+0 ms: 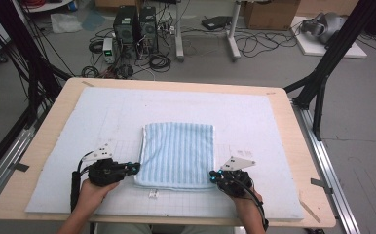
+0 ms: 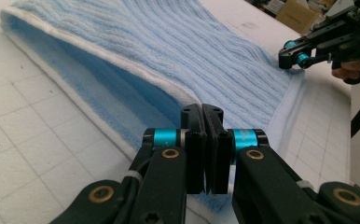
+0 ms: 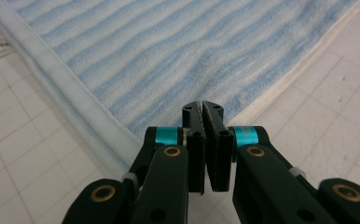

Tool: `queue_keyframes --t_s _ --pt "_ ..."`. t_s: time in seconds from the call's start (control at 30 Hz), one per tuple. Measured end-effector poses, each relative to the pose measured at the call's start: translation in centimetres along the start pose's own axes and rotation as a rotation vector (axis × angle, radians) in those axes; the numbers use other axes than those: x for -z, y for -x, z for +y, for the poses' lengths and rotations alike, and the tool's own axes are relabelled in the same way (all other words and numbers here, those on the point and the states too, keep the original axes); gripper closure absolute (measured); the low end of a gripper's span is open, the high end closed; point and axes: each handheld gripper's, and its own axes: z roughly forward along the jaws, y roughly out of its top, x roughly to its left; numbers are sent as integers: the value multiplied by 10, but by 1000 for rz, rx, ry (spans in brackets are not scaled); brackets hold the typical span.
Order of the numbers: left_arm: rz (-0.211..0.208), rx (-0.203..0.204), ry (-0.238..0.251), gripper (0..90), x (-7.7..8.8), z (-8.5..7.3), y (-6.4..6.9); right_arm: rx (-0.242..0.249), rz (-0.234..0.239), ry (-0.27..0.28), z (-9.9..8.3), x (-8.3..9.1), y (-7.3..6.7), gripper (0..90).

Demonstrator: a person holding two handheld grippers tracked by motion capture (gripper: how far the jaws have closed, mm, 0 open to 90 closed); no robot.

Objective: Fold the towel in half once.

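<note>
Here the folded striped towel (image 1: 178,154) lies mid-worktop (image 1: 45,141) on the white mat (image 1: 254,117), the left tool (image 1: 135,167) and right tool (image 1: 214,175) each pinched shut on a near corner, so an uneven lift could likely spoil the fold.

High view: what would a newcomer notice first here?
A folded blue striped towel lies in the middle of a pale gridded mat. A hand-held gripper sits at each near corner, the left and the right, both with jaws shut. Cables and computers clutter the floor behind.
</note>
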Motion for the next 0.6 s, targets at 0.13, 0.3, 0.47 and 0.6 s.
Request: queue_keyframes --t_s 0.13,0.3,0.47,0.6 --pt "-10 -9 19 873 4 1 1 3 11 19 1 6 0 882" --pt "-22 -8 36 874 10 3 2 5 11 40 6 15 -2 882" --pt "-36 -1 2 872 11 -3 3 29 14 -2 7 18 -8 878" --pt "2 15 -59 861 5 -10 1 48 1 -51 1 11 -11 800"
